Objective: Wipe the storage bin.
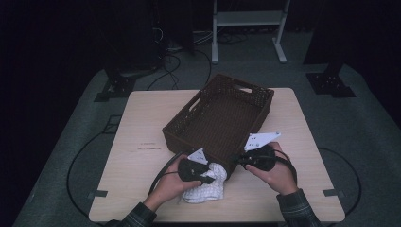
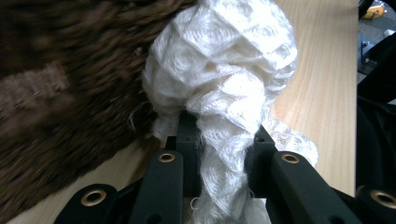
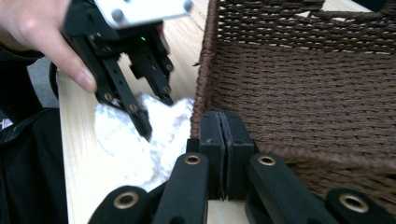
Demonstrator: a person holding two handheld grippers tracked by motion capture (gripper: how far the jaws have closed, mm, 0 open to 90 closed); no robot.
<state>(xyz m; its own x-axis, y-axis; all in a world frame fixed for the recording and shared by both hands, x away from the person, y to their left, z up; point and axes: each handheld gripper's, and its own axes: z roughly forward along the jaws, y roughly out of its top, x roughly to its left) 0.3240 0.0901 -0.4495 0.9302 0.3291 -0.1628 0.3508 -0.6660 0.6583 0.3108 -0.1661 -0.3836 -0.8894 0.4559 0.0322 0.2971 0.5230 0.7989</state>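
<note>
A person sits at the near edge of a pale wooden table in a dark room, holding a black two-jaw gripper in each hand. A dark brown woven basket stands at the middle of the table, turned at an angle, with one corner pointing toward the near edge.

A white knitted cloth lies bunched on the table near the near edge, touching the outside of the basket's near corner. The left gripper pinches a gathered fold of this cloth; in the left gripper view the fold runs up between the two jaws, which press on it from both sides, and the rest of the cloth swells above them against the basket wall.

The right gripper rests just beside the basket's near corner, to the right of the cloth. In the right gripper view its jaws are pressed flat together with nothing between them, their tips at the basket's corner edge.
</note>
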